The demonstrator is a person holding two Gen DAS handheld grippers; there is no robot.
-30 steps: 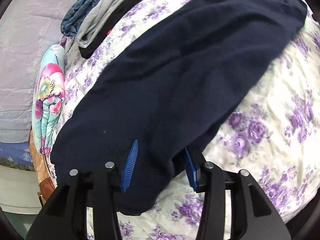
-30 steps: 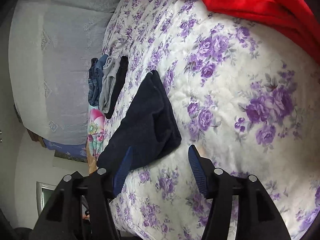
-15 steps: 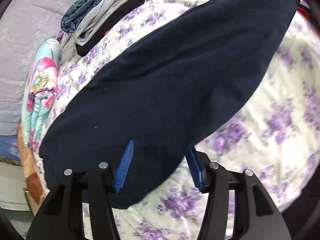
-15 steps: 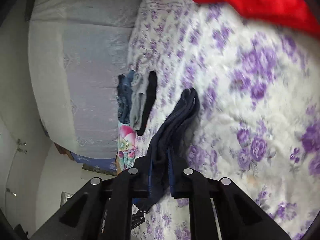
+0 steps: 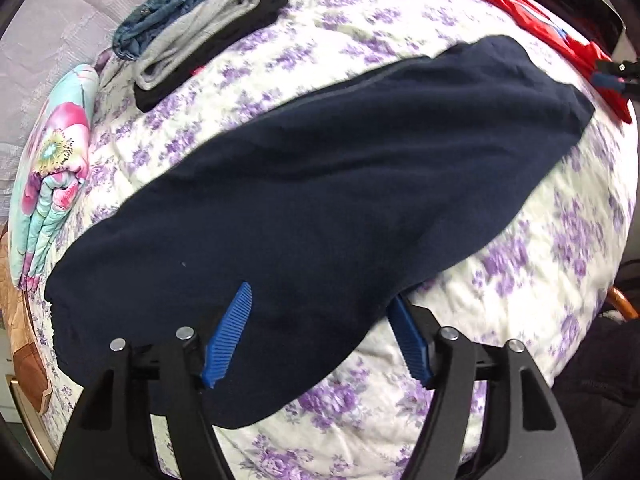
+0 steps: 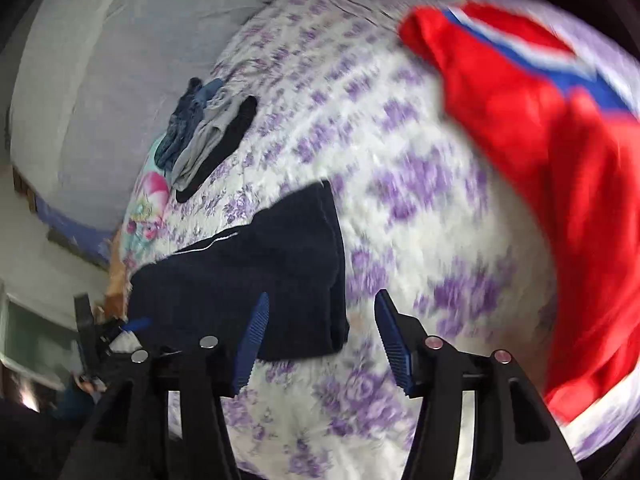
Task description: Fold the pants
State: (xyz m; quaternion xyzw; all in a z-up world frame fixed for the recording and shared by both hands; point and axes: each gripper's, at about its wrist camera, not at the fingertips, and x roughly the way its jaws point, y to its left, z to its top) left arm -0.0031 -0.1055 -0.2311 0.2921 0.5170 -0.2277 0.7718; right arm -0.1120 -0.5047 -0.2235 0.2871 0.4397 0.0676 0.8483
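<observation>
The navy pants lie stretched out lengthwise across the flowered bed sheet. My left gripper hangs just above their near end and its jaws are opening. Cloth lies between the blue pads, but they do not press on it. In the right wrist view the other end of the pants rests flat on the sheet. My right gripper is above its corner, jaws opening, with nothing gripped. The right gripper also shows at the far end of the pants in the left wrist view.
A row of folded clothes in denim, grey and black lies at the back left, with a folded floral quilt at the bed's edge. A red garment covers the bed's right side. A grey wall runs behind.
My right gripper, shut on the pants' end half a second ago, has let go and lifted. The left jaws have spread wider and risen a little. The pants now lie flat.
</observation>
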